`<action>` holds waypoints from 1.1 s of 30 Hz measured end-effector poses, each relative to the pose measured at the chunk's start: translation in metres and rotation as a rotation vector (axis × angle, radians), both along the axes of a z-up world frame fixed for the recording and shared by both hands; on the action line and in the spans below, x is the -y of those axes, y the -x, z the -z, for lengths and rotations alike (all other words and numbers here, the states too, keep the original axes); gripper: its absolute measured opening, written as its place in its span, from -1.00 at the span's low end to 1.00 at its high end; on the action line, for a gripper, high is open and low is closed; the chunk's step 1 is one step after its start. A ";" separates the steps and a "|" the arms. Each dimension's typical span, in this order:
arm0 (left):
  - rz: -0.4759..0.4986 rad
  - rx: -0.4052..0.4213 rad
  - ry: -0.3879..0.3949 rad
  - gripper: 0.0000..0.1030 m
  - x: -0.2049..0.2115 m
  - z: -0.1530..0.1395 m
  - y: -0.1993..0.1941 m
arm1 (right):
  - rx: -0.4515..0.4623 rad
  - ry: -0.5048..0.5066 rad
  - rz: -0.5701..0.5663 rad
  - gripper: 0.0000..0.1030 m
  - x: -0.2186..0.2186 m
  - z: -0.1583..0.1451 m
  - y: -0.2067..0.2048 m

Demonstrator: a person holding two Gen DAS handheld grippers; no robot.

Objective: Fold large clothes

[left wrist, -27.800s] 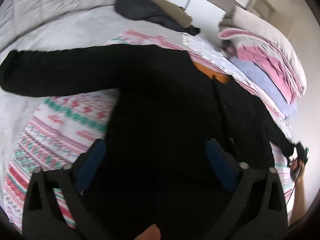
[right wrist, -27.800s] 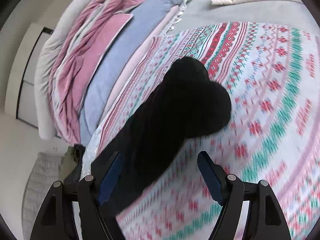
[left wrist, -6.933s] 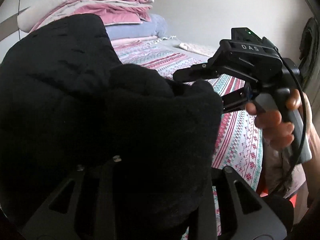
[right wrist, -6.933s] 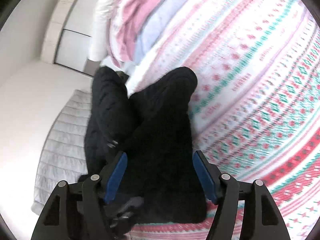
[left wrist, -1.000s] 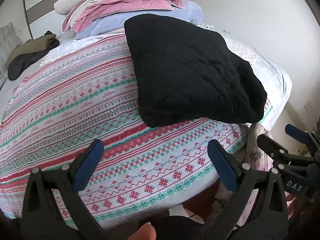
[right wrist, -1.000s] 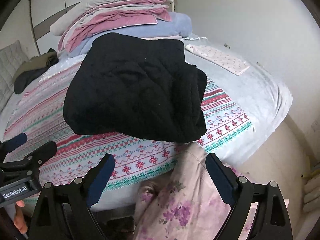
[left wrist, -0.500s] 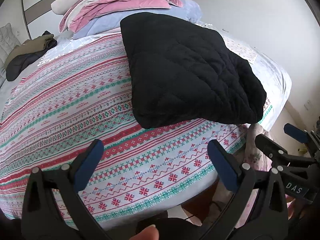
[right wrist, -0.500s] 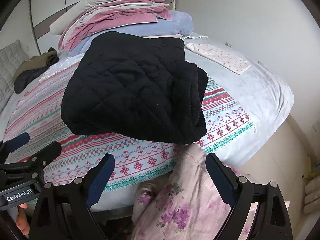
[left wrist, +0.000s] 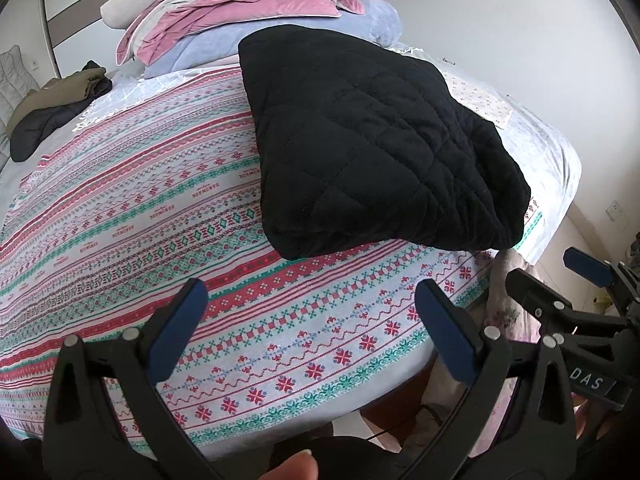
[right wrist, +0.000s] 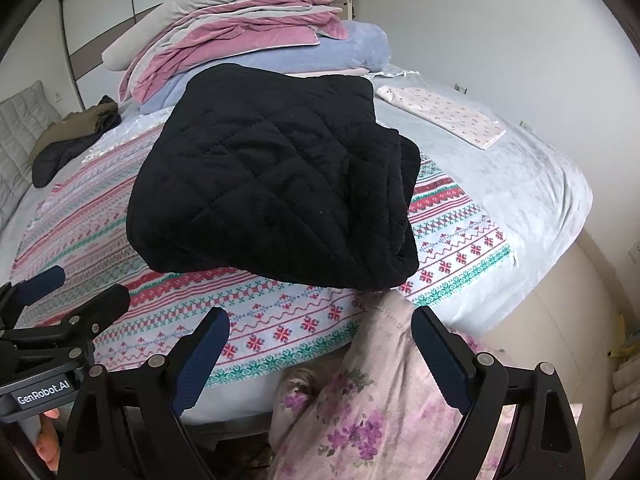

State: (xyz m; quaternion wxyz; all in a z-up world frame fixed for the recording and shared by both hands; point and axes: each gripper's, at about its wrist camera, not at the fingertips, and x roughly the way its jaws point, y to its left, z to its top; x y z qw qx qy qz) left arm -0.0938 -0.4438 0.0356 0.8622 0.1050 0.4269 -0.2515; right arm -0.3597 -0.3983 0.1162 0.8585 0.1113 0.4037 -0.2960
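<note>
Bed (left wrist: 120, 208) holds folded jacket (left wrist: 372, 152) (black).

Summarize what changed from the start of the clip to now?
The black quilted jacket, first spread flat with sleeves out and later bunched in the claws, now lies folded on the striped patterned blanket. Left claw and right claw have let go and hang open. The stacked pink and blue bedding stayed put.

"DAS" on right gripper (left wrist: 576, 308); "GenRobot.AI" on left gripper (right wrist: 52, 312)

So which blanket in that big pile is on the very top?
The grey folded blanket; the pink velvet ones and the pale blue one lie beneath it.
</note>
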 end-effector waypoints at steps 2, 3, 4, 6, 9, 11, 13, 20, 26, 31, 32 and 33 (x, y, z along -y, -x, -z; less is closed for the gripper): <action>0.002 0.002 0.000 0.99 0.000 0.000 0.001 | 0.003 -0.004 0.000 0.81 0.001 0.000 0.000; 0.004 0.001 0.000 0.99 -0.001 0.000 0.001 | 0.004 -0.007 -0.001 0.81 0.001 0.000 0.000; 0.005 -0.001 0.001 0.99 -0.001 0.000 0.001 | 0.005 -0.008 -0.002 0.81 0.001 -0.001 0.000; 0.005 -0.001 0.002 0.99 -0.001 0.000 0.001 | 0.006 -0.010 -0.004 0.81 0.000 -0.001 -0.001; 0.007 -0.001 0.002 0.99 -0.002 0.000 0.001 | 0.008 -0.008 -0.006 0.81 0.000 -0.002 -0.001; 0.006 0.000 0.002 0.99 -0.002 0.000 0.001 | 0.009 -0.009 -0.005 0.81 0.000 -0.002 -0.001; 0.007 -0.001 0.002 0.99 -0.002 0.000 0.001 | 0.009 -0.010 -0.003 0.81 -0.001 -0.002 -0.001; 0.009 -0.001 0.003 0.99 0.000 -0.001 0.002 | 0.004 -0.012 -0.006 0.81 -0.001 -0.002 -0.002; 0.010 -0.003 0.004 0.99 0.000 -0.001 0.002 | 0.002 -0.010 -0.005 0.81 0.000 -0.002 -0.003; 0.011 -0.007 0.003 0.99 0.000 0.000 0.001 | 0.003 -0.011 0.004 0.81 0.000 -0.003 -0.001; 0.012 -0.009 0.004 0.99 -0.001 0.000 0.001 | 0.003 -0.011 0.005 0.81 0.000 -0.003 -0.001; 0.012 -0.011 0.005 0.99 -0.002 0.000 0.001 | 0.003 -0.011 0.007 0.81 -0.001 -0.003 0.000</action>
